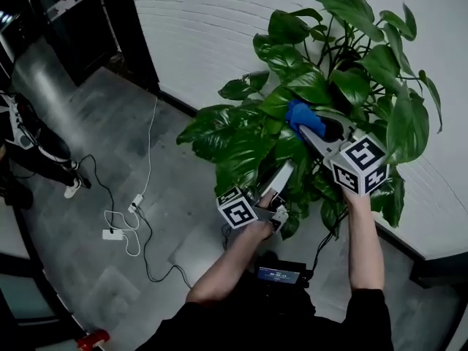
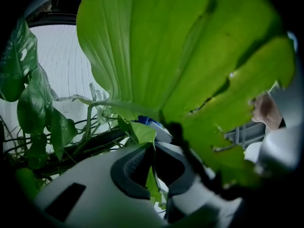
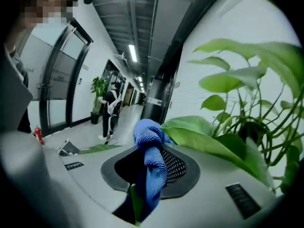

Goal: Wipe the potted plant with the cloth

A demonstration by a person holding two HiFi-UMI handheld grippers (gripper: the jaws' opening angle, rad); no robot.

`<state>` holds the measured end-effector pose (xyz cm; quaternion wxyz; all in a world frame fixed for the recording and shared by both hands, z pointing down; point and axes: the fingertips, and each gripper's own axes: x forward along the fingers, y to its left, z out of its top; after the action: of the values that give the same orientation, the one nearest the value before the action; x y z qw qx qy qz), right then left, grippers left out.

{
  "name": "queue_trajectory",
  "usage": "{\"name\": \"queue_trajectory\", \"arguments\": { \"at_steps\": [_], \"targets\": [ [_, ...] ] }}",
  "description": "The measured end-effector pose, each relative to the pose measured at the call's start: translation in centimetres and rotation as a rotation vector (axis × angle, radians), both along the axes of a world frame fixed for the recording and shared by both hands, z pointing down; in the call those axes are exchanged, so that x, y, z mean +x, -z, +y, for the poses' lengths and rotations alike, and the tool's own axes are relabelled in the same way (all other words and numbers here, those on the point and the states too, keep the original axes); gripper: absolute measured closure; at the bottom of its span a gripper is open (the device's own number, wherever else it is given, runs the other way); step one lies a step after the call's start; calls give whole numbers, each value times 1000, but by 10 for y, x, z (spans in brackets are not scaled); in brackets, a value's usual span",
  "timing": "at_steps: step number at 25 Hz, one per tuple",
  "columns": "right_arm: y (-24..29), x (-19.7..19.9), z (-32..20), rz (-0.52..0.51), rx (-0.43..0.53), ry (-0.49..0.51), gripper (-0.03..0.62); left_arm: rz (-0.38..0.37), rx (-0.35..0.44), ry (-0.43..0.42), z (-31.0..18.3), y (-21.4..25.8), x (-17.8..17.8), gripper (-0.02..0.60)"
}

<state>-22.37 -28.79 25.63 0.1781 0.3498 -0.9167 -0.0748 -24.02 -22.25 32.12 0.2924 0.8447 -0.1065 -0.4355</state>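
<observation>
**Head view.** The potted plant is seen in front of a white brick wall, directly ahead of both grippers. The left gripper is pointed up into the lower foliage, with its tip lost among the leaves. The right gripper is held just to the right of it and higher. The blue cloth is carried at the right gripper's tip and laid against a leaf near the middle of the plant. A white socket strip is seen on the grey floor, well to the left of the left gripper.

**Left gripper view.** The jaws of the left gripper are brought together, and a thin leaf edge is pinched between the pads. A large leaf is spread just above and beyond the jaws, and most of the view is filled by it. Smaller leaves and stems are seen to the left of the jaws.

**Right gripper view.** The right gripper is clamped on the cloth, which is bunched and pushed up above the pads. A long leaf is seen touching the cloth on the right side of the jaws, with more foliage beyond it. Far ahead and to the left of the jaws, a person is seen standing in a corridor.
</observation>
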Motion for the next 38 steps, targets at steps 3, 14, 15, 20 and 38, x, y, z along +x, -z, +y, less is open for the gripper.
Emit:
{"name": "queue_trajectory", "arguments": {
  "at_steps": [3,14,15,20,38],
  "targets": [
    [-17,-14,18,1,-95,85,500,-14,5,9,-2,-2,-2,549],
    [9,-11,6,-6,-39,5,500,-52,60,-1,3,0,5,548],
    [-2,-21,10,14,-73,46,500,-58,62,0,4,0,5,548],
    [-23,-38,36,39,-160,162,500,-58,56,-5,5,1,5,548],
    [5,77,23,-274,119,-111,500,268,-5,-87,5,13,-14,486]
  ]
}}
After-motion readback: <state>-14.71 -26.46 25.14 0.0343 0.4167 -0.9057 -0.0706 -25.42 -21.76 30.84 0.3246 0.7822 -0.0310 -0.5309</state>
